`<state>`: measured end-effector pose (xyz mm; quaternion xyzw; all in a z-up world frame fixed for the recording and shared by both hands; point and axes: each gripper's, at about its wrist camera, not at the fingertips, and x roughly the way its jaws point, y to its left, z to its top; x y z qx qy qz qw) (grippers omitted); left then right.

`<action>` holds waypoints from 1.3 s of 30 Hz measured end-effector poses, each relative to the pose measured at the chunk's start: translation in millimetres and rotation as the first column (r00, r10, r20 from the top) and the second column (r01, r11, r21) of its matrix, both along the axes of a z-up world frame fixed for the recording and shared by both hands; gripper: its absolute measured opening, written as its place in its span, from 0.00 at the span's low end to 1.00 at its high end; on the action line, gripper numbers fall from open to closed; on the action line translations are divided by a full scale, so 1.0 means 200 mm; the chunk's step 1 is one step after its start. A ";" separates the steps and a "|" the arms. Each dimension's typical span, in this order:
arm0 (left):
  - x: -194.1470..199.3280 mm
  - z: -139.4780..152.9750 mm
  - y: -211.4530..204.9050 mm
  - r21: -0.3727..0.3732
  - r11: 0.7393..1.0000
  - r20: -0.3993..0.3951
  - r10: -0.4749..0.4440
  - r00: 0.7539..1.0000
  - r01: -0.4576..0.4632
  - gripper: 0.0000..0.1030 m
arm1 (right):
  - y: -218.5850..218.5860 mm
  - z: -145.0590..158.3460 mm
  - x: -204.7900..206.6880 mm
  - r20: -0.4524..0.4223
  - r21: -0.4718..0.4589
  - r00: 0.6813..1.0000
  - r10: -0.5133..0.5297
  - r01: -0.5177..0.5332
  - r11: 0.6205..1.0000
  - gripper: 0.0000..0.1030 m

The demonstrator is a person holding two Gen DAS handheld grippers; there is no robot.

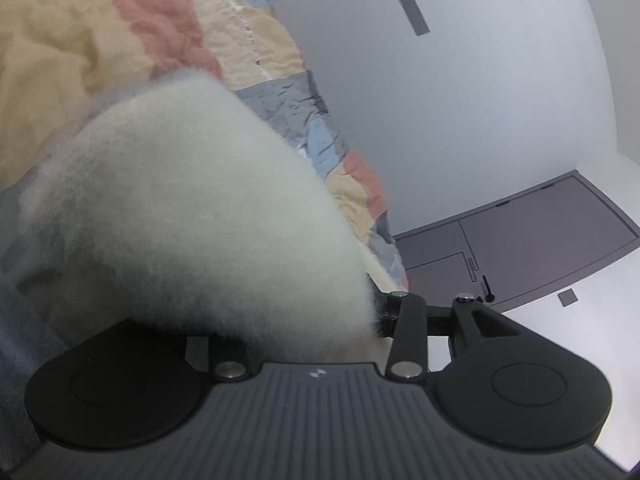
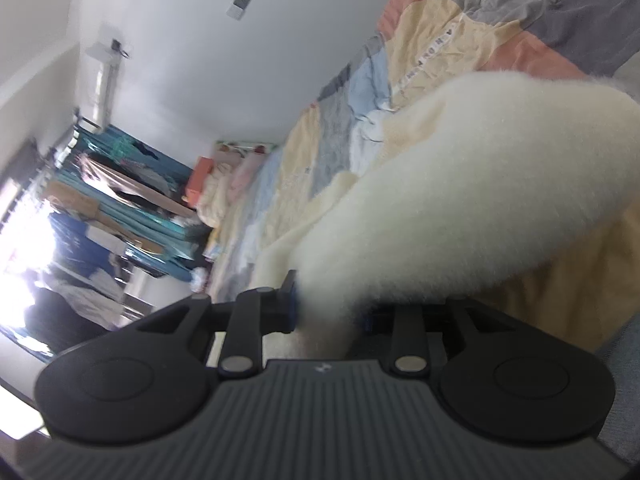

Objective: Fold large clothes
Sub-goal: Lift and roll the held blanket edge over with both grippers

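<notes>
Left gripper [image 1: 320, 320]: mostly buried under white fleece; only the right-hand finger linkage shows beside the fabric, so the jaws seem clenched on the fleece, with the fabric bunched right down to the gripper body
White fleece garment [image 1: 192, 208]: in the left wrist view a thick, fluffy cream-white fold rises from the gripper and arches up and to the left, filling the middle of the frame, slightly blurred; it is lifted above the bed cover
Patchwork bed cover [image 1: 80, 52]: crumpled blocks of yellow, salmon, grey and pale blue, behind and to the left of the fleece
Wall [image 1: 460, 100]: plain pale grey, to the right of the cover, with a small grey rectangular fitting [image 1: 412, 8] high on it
Grey door [image 1: 540, 236]: at the right edge, panelled, dark grey
Right gripper [image 2: 330, 310]: both black fingers press in from either side on a narrow bunch of the fleece, so it is grasping the garment
Fleece in the right wrist view [image 2: 460, 184]: sweeps from the jaws up and to the right in a broad band; more of it lies flat on the bed cover [image 2: 440, 40] to the left of the band
Room at far left [image 2: 120, 200]: hanging clothes and teal curtains beside a very bright window, blurred
</notes>
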<state>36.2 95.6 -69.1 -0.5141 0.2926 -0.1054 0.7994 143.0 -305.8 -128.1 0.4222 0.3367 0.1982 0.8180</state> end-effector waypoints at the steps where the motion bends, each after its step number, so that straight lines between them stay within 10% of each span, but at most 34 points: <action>1: 0.01 0.02 0.01 0.002 1.000 0.009 -0.005 1.000 0.005 0.45 | -0.01 0.01 0.01 0.003 0.016 1.000 0.002 -0.002 1.000 0.34; 15: 0.39 0.13 0.09 0.057 0.998 -0.003 -0.018 1.000 0.018 0.48 | 0.01 0.12 0.36 0.029 0.086 0.994 0.105 -0.108 0.990 0.55; 39: 1.35 -0.35 0.21 0.081 0.991 -0.084 -0.095 0.992 0.102 0.50 | 0.07 -0.17 1.02 -0.082 -0.026 0.992 0.096 -0.099 0.995 0.57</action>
